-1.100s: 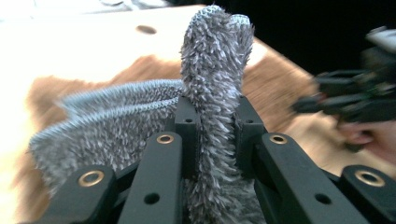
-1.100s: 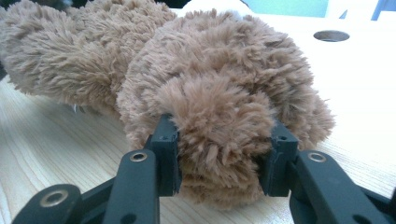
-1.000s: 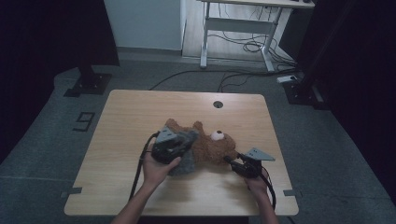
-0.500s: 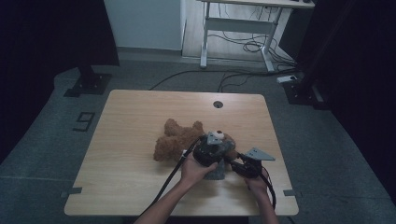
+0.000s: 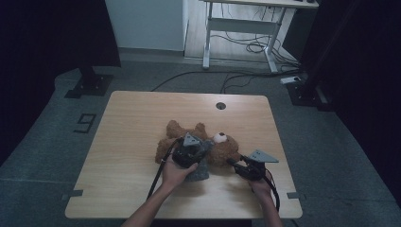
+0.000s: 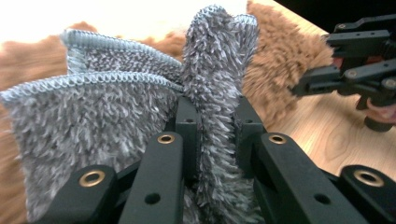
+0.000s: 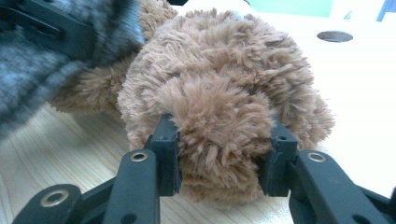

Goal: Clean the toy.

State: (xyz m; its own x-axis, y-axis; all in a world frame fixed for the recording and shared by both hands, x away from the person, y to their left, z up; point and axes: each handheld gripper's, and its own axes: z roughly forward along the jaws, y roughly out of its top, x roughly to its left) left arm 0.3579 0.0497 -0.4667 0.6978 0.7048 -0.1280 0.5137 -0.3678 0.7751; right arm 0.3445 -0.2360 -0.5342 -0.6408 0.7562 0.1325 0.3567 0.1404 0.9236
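Observation:
A brown teddy bear [image 5: 226,150] lies on the wooden table [image 5: 137,127], its head toward the right. My left gripper [image 5: 191,150] hovers over the bear's body and is shut on a fold of a fluffy grey cloth [image 6: 93,121], which hangs down onto the table [image 5: 199,171]. In the left gripper view the jaws [image 6: 215,116] pinch the cloth's upright ridge, with the bear's fur [image 6: 280,60] behind it. My right gripper [image 5: 235,163] sits at the bear's head. Its pads [image 7: 219,144] press on either side of a rounded furry part of the bear [image 7: 224,84].
A round cable hole [image 5: 221,105] sits near the table's far edge. Beyond the table stand a white desk frame [image 5: 246,28] with cables on the floor, and a dark stand base [image 5: 87,85] at the left. Bare tabletop stretches to the left of the bear.
My left gripper swept right over the bear's head with the cloth, then came back left and lower over the body. The right gripper has kept still on the bear.

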